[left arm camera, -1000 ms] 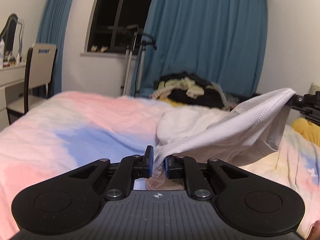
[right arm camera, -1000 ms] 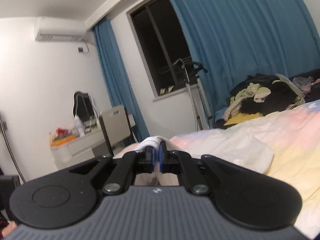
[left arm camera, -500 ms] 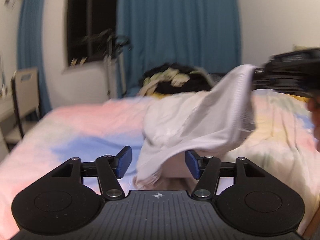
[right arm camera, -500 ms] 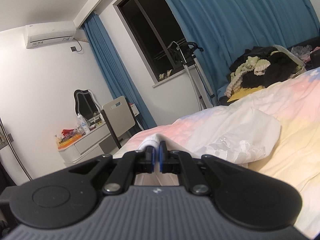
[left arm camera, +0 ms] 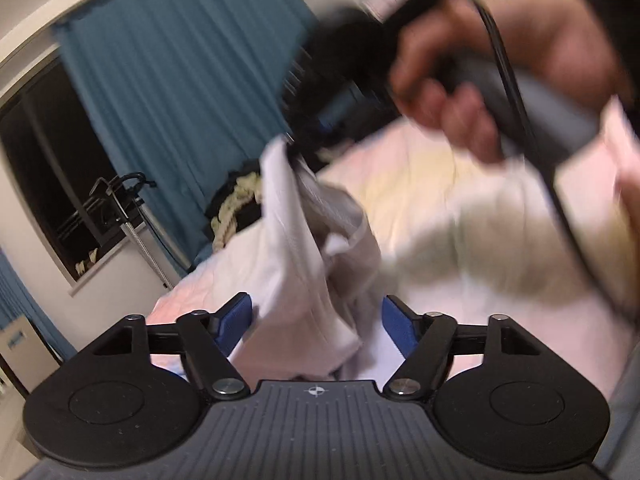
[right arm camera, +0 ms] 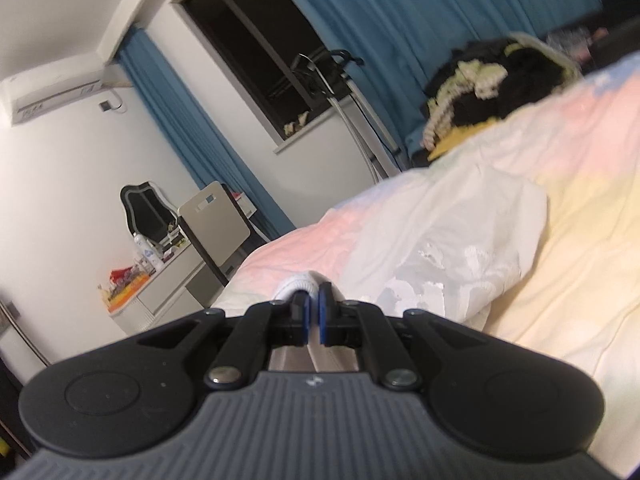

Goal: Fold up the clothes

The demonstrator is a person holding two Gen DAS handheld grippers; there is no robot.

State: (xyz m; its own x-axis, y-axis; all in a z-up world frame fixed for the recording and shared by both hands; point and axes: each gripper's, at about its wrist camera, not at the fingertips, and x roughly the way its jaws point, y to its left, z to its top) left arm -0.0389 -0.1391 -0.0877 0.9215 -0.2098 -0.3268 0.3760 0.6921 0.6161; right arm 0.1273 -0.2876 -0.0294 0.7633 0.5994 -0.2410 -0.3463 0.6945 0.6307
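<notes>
A white garment [left arm camera: 296,264] hangs over the pastel bed [left arm camera: 460,216]. In the left wrist view my left gripper [left arm camera: 316,322] is open, its blue pads either side of the hanging cloth without gripping it. My right gripper [left arm camera: 316,136] shows blurred above it, held in a hand, shut on the garment's upper edge. In the right wrist view the right gripper [right arm camera: 314,312] is shut on a white hem [right arm camera: 298,282]. The rest of the garment [right arm camera: 448,236] lies crumpled on the bed [right arm camera: 580,208].
A pile of dark and cream clothes [right arm camera: 496,76] sits at the bed's far end by blue curtains [right arm camera: 420,20]. A chair [right arm camera: 214,220] and a cluttered white dresser [right arm camera: 148,292] stand left of the bed. A metal stand [right arm camera: 344,92] is by the window.
My left gripper opened and let go of the garment, then tilted and moved closer under the right gripper. The right gripper stays shut on the hem and has lifted it.
</notes>
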